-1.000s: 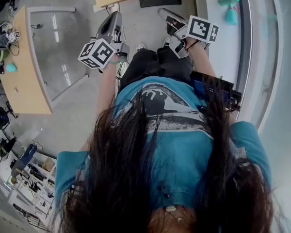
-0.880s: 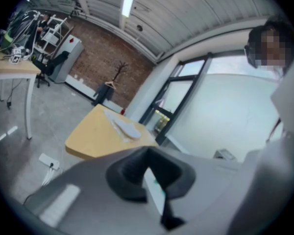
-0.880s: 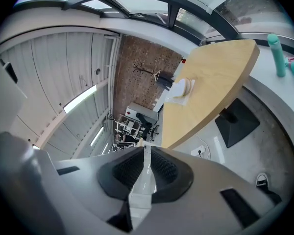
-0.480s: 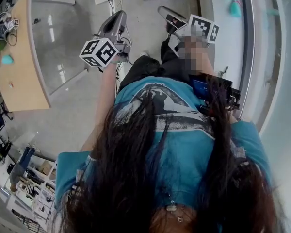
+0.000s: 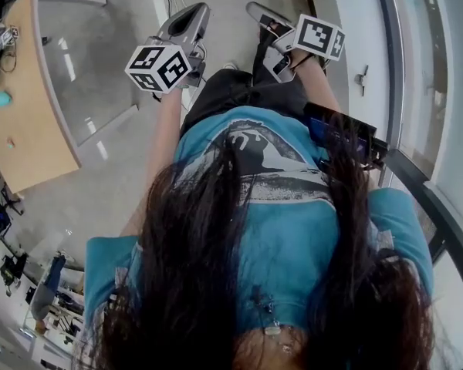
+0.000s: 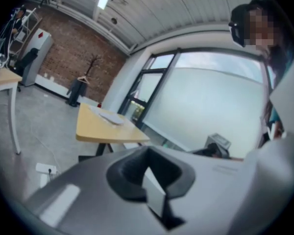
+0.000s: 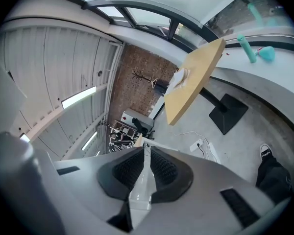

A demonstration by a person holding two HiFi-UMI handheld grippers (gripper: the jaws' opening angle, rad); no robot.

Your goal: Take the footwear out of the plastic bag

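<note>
Wood table (image 5: 23,122) at left; no bag/footwear in sight anywhere, so which way it lies: unknown. L gripper (image 6: 148,169) & R gripper (image 7: 144,156) both closed, empty.

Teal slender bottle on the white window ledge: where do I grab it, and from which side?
Probably around the middle of the teal slender bottle, where its body looks narrow and even, coming from the floor side, because the white window ledge backs onto the glass. It is too small to tell whether it stands.
</note>
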